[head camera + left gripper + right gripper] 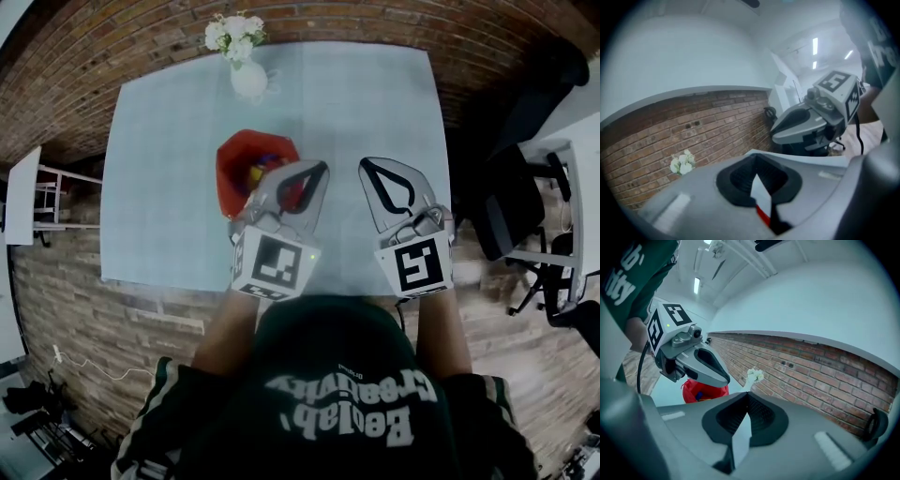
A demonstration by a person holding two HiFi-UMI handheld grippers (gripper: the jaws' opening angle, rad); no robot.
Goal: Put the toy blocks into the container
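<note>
A red container (234, 161) stands on the pale blue table (169, 206), with toy blocks (255, 172) in yellow and blue inside it. My left gripper (322, 168) hovers over the container's right rim, its jaws shut with nothing between them. My right gripper (365, 164) is held beside it to the right over bare table, also shut and empty. In the right gripper view the left gripper (701, 365) hangs just above the container (704, 392), where a blue block (698, 396) shows. The left gripper view shows the right gripper (806, 124) alongside.
A white vase of white flowers (246, 58) stands at the table's far edge, behind the container. Brick flooring surrounds the table. Dark office chairs (525, 197) and a desk stand to the right. The table's near edge lies just under my grippers.
</note>
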